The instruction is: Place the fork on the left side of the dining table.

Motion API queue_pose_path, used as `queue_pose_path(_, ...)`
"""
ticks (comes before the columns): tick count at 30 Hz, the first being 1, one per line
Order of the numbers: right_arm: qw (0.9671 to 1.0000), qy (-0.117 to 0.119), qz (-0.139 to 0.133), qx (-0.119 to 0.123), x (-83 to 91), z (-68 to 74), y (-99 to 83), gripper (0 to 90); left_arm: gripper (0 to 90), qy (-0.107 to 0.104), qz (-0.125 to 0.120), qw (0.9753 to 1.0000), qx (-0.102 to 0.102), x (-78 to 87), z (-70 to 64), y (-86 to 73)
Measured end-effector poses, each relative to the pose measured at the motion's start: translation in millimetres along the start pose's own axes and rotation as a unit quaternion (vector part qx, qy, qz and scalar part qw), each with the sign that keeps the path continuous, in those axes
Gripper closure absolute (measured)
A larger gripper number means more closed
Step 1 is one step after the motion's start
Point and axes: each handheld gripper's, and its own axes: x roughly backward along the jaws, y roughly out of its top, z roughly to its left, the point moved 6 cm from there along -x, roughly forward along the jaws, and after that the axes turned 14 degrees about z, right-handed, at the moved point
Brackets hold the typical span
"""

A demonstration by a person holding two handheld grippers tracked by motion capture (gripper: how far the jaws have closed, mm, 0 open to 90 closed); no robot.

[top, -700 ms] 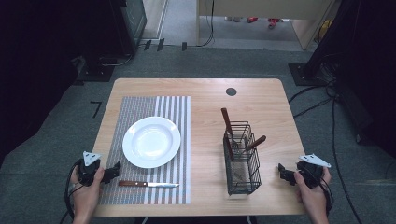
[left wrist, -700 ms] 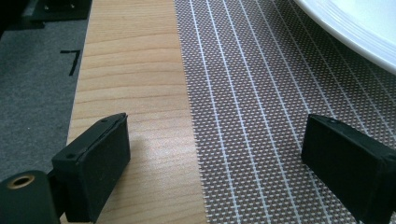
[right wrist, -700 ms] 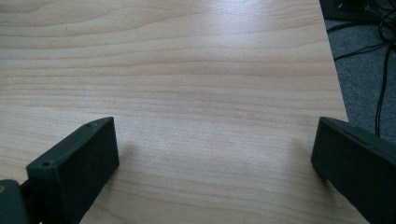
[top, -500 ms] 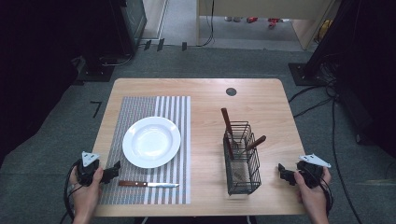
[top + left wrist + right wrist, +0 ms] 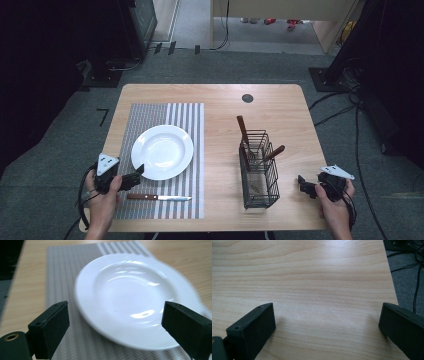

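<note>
A white plate [image 5: 162, 151] lies on a grey striped placemat [image 5: 150, 117] on the left half of the wooden table [image 5: 220, 100]. My left gripper [image 5: 139, 172] hovers at the plate's near-left rim, open. In the left gripper view the plate [image 5: 130, 297] sits between and just past the wide-apart jaws of the left gripper [image 5: 116, 308]. A wooden-handled knife [image 5: 157, 198] lies on the mat in front of the plate. My right gripper [image 5: 301, 182] is near the front right corner, open and empty. In its own view the right gripper [image 5: 327, 312] has bare wood between its jaws.
A black wire basket [image 5: 272, 180] stands right of centre, left of my right gripper, with two wooden utensil handles [image 5: 242, 127] sticking out. A black round cap [image 5: 247, 98] sits at the table's far side. The table's right edge [image 5: 390, 277] borders carpet with cables.
My left gripper has slid forward and to the right, up to the plate's rim. The right gripper has stayed where it was.
</note>
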Motion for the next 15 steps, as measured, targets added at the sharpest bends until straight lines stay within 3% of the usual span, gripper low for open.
queue_pose_path(2,1.0,0.0,0.0,0.0,0.0,-0.1,0.0,0.4,8.2,-0.018,-0.004,0.9997,-0.013,-2.3,-15.0,10.4)
queue_pose_path(3,1.0,0.0,0.0,0.0,0.0,0.0,0.0,0.4,8.3,-0.018,-0.004,0.9997,-0.013,-2.3,-15.0,10.4)
queue_pose_path(5,1.0,0.0,0.0,0.0,0.0,0.0,0.0,0.4,8.3,-0.041,-0.015,0.9986,-0.03,-5.0,-36.3,26.8)
queue_pose_path(7,1.0,0.0,0.0,0.0,0.0,0.0,0.0,0.4,8.3,-0.052,-0.028,0.9975,-0.038,-6.3,-49.3,37.2)
queue_pose_path(8,1.0,0.0,0.0,0.0,0.0,0.0,0.0,0.4,8.3,-0.052,-0.028,0.9975,-0.038,-6.3,-49.3,37.2)
queue_pose_path(9,1.0,0.0,0.0,0.0,0.0,-0.1,0.0,0.4,8.3,-0.068,-0.031,0.9962,-0.045,-8.5,-62.2,46.1)
queue_pose_path(10,1.0,0.0,0.0,0.0,0.0,-0.1,0.0,0.4,8.3,-0.068,-0.031,0.9962,-0.045,-8.5,-62.2,46.1)
queue_pose_path(11,1.0,0.0,0.0,0.0,0.0,0.0,0.0,0.4,8.3,-0.082,-0.031,0.9948,-0.052,-11.5,-74.3,54.2)
queue_pose_path(14,1.0,0.0,0.0,0.0,0.0,0.0,0.0,0.4,8.3,-0.094,-0.032,0.9932,-0.061,-14.6,-85.4,61.8)
queue_pose_path(15,1.0,0.0,0.0,0.0,0.0,0.0,0.0,0.4,8.3,-0.103,-0.03,0.9919,-0.067,-18.6,-95.6,69.1)
